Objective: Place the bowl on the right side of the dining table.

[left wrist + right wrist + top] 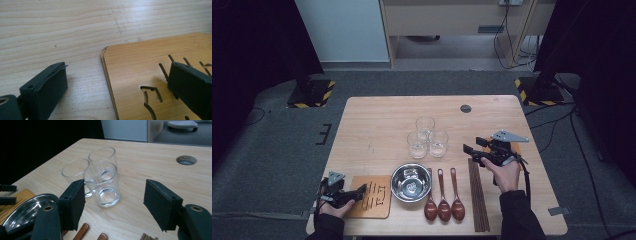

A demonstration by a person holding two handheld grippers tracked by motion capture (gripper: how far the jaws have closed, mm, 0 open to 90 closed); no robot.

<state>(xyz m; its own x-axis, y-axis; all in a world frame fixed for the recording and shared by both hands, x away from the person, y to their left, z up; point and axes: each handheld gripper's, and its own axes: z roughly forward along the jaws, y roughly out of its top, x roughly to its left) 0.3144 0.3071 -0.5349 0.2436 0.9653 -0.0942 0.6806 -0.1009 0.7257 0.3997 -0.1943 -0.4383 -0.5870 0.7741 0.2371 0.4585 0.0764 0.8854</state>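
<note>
Presently, items listed from the lower edge of the high view upward:

Left gripper [362, 190]: lower left of the frame, in the person's hand; jaws apart with nothing between them, one over bare table, the other over the wooden board [140, 62].
Wooden board: lower left, flat on the table [377, 115], slots cut through it, just left of the bowl.
Steel bowl [411, 182]: lower centre, upright, touching nothing visible.
Spoons [444, 197]: three dark red-brown ones, side by side right of the bowl, bowls toward the bottom edge.
Chopsticks [478, 195]: dark bundle, lower right, lying lengthwise beside the spoons.
Right gripper [472, 146]: right of centre, raised above the table, jaws spread wide and empty, pointing toward the glasses.
Glasses [105, 182]: three clear tumblers, centre of the frame, clustered close together, upright, apart from the right gripper.
Table hole [466, 108]: round, upper centre-right of the tabletop.
</note>
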